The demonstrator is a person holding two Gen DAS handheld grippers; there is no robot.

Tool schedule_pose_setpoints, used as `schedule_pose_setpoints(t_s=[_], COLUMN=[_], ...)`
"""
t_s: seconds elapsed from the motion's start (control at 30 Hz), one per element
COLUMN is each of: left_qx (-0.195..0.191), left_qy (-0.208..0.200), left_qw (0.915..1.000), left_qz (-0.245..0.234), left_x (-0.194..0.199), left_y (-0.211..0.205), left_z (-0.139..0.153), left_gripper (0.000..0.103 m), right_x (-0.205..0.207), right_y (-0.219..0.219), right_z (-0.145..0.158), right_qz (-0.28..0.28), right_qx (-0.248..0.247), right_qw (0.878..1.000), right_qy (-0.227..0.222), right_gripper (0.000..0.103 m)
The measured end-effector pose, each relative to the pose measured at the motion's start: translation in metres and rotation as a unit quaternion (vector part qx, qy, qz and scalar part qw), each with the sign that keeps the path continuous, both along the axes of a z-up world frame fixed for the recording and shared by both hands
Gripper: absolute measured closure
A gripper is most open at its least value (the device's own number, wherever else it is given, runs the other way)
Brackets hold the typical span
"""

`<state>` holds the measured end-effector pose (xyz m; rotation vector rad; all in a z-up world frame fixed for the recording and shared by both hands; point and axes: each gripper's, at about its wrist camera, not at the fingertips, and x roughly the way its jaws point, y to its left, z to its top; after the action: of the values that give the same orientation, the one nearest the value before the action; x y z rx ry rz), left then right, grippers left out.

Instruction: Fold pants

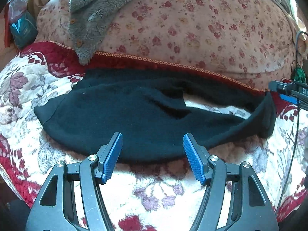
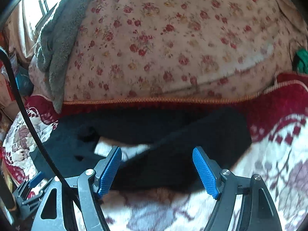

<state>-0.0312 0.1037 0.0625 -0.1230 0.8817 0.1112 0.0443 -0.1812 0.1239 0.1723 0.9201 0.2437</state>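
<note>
My left gripper (image 1: 153, 150) hangs spread over the near edge of the black fleece pants (image 1: 134, 115), lying across the red-and-cream floral blanket (image 1: 154, 192). Right gripper (image 2: 156, 165) also spread, empty. Risk: thick fleece, I pinch one layer, legs splay.

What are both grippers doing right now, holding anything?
Left gripper: open, empty, above the near edge of the black pants.
Right gripper: open, empty, over the pants.
</note>
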Motion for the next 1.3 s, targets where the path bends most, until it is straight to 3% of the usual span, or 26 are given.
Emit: schedule_pose_setpoints(t_s=[0.3,0.93,1.17,1.3], left_qx=[0.008,0.015,0.017,0.012], left_qy=[-0.003,0.0,0.007,0.011], left_qw=[0.9999,0.9999,0.9998,0.9999], left_qz=[-0.008,-0.007,-0.004,-0.001], left_x=[0.012,0.02,0.022,0.02], left_y=[-0.007,-0.009,-0.007,-0.005], left_z=[0.002,0.001,-0.003,-0.006], left_gripper=[0.037,0.037,0.037,0.037], right_x=[0.026,0.027,0.04,0.027], right_y=[0.019,0.019,0.017,0.006], right_z=[-0.008,-0.018,-0.037,-0.05], right_qz=[0.021,0.028,0.036,0.03], right_qx=[-0.005,-0.003,-0.028,-0.038], right_qw=[1.0,0.999,0.997,0.995], right_qy=[0.015,0.025,0.059,0.082], right_gripper=[0.028,0.028,0.028,0.028])
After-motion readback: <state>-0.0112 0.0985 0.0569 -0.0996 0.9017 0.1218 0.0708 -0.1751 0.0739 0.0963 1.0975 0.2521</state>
